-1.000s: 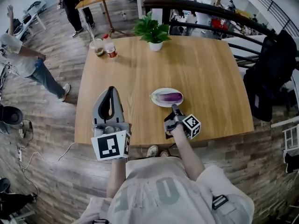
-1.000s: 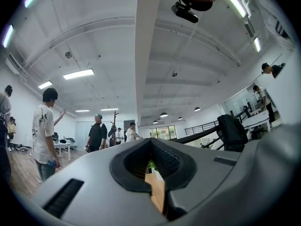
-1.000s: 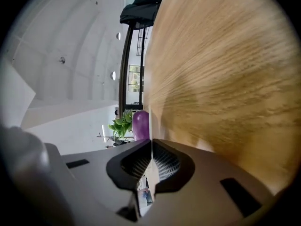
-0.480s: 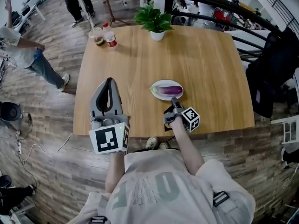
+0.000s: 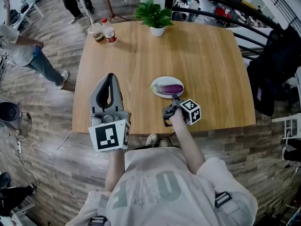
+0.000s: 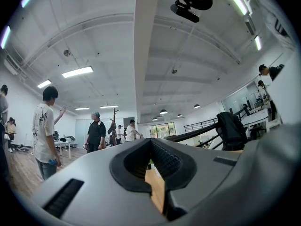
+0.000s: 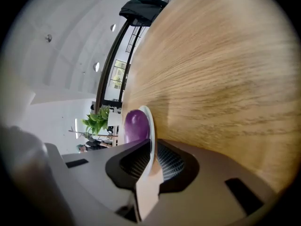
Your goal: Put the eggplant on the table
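Observation:
A purple eggplant (image 5: 170,88) lies on a small white plate (image 5: 157,92) near the front of the wooden table (image 5: 207,55). My right gripper (image 5: 175,98) is shut on the plate's near rim; in the right gripper view the rim (image 7: 150,126) runs between the jaws, with the eggplant (image 7: 136,125) just beyond. My left gripper (image 5: 111,77) hovers over the table's front left, shut with nothing in it. In the left gripper view the left gripper (image 6: 151,147) points about level across the room.
A potted plant (image 5: 154,15) stands at the table's far edge, with a bottle (image 5: 110,33) and a cup (image 5: 96,32) at the far left corner. A dark jacket (image 5: 277,65) hangs to the right. People stand on the floor at left.
My right gripper has sunk a little and tipped downward at the plate's near rim. The left gripper has stayed where it was.

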### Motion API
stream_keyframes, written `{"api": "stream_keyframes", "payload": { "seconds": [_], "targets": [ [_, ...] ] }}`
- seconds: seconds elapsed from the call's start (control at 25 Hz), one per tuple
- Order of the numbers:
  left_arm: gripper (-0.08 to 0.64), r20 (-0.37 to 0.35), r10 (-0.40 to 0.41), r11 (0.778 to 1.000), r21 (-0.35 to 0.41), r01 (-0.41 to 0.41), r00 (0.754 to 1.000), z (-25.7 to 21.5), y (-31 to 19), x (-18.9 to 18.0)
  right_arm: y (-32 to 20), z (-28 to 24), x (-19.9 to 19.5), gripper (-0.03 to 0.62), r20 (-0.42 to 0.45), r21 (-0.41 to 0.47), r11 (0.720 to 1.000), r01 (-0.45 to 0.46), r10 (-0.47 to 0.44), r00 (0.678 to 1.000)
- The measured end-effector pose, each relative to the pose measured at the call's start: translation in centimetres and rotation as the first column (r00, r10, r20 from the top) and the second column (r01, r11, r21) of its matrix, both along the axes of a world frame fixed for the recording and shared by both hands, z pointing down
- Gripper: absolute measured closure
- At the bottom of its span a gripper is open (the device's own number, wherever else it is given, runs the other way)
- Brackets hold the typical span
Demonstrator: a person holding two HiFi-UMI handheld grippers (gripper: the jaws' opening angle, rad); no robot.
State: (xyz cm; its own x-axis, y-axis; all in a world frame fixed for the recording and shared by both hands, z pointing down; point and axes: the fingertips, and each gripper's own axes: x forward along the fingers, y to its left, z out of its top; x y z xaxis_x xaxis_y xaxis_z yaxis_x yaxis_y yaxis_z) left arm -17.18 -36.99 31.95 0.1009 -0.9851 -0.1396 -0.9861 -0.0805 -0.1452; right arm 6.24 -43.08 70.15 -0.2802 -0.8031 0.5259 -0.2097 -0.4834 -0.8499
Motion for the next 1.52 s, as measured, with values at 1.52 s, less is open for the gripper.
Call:
{"api": "stream_keyframes", "payload": {
  "seconds": [1.52],
  "targets": [
    [0.552,-0.024,0.162,0.978,0.140,-0.157,0.987,-3.0,0.9,4.9,5.4,-38.6,-5.3,0.575,-0.899,0.392,0.456,0.799,0.374,0.228]
  ]
}}
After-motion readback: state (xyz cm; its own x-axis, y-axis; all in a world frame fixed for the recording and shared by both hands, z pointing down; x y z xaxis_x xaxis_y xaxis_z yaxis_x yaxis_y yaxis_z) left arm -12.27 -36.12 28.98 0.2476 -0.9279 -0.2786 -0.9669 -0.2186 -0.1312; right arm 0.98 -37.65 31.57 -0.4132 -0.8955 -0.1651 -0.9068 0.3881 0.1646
